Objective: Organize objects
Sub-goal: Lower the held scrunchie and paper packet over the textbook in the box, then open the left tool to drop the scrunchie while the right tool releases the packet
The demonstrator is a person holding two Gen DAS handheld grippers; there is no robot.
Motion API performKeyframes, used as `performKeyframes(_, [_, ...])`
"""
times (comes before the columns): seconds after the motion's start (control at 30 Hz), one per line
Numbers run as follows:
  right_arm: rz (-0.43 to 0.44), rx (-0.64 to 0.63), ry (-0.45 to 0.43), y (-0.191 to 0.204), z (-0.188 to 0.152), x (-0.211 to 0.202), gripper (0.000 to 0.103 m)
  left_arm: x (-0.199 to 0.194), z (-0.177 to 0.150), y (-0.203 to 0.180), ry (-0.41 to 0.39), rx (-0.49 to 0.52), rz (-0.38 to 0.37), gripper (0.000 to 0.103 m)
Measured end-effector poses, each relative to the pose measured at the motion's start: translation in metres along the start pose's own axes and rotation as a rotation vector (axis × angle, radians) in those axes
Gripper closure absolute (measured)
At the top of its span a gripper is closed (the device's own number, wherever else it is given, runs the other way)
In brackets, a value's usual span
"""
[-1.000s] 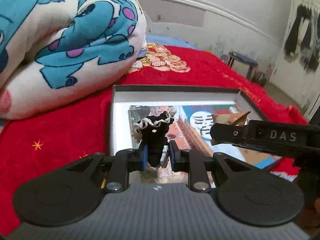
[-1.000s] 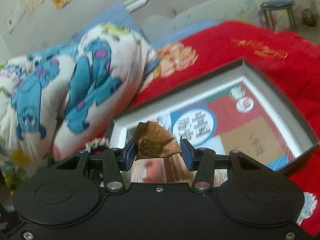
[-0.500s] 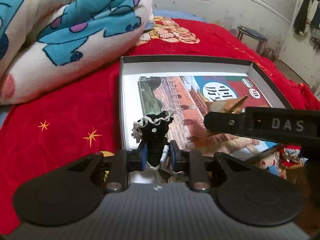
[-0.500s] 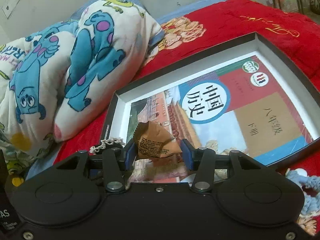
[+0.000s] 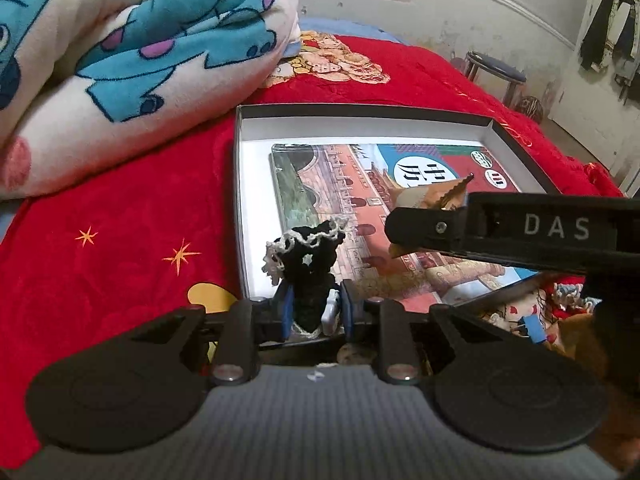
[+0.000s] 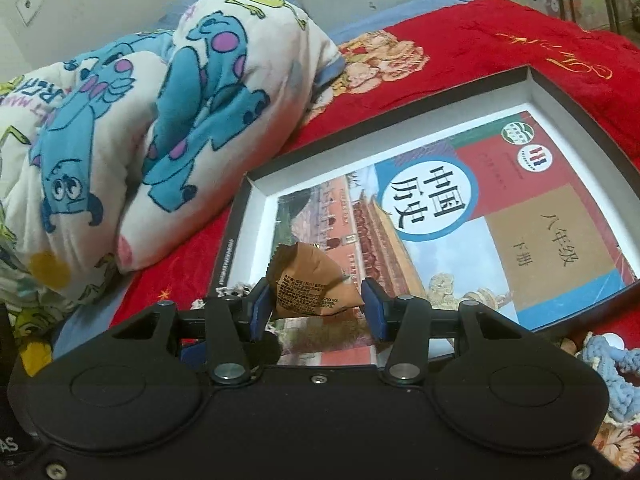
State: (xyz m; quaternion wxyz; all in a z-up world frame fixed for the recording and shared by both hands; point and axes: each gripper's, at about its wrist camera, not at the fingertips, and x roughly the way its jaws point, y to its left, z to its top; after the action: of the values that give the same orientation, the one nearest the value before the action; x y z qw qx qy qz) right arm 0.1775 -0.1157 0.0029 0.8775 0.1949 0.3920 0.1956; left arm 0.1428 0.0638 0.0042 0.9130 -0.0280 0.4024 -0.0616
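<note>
A shallow black box (image 5: 400, 111) with a white inside lies on the red bedspread and holds a history textbook (image 6: 520, 216). My left gripper (image 5: 312, 308) is shut on a black crocheted piece with white trim (image 5: 310, 256), held over the box's near left corner. My right gripper (image 6: 316, 304) is shut on a brown crinkled snack packet (image 6: 312, 284), held above the book's near left part. In the left wrist view the right gripper (image 5: 520, 228) crosses from the right with the packet (image 5: 436, 194) showing behind it.
A rolled white blanket with blue monsters (image 5: 132, 52) lies left of the box, also in the right wrist view (image 6: 152, 120). Blue yarn and small soft items (image 6: 612, 368) lie by the box's near right corner. A stool (image 5: 496, 72) stands beyond the bed.
Both grippers have tilted down and moved closer over the box, each still holding its item. The book now shows more fully.
</note>
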Motion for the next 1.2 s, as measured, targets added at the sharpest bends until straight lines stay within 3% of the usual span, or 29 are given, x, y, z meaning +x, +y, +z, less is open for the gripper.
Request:
performKeyframes(0.53, [-0.049, -0.113, 0.063, 0.021, -0.009, 0.015, 0.056, 0.002, 0.000, 0.000, -0.005, 0.004, -0.001, 0.070])
performKeyframes(0.67, [-0.046, -0.110, 0.061, 0.021, -0.009, 0.014, 0.056, 0.001, 0.001, 0.002, -0.011, -0.007, -0.022, 0.053])
performKeyframes(1.2, [-0.070, -0.101, 0.049, 0.020, -0.008, 0.016, 0.056, 0.000, 0.000, 0.003, -0.016, -0.013, -0.039, 0.050])
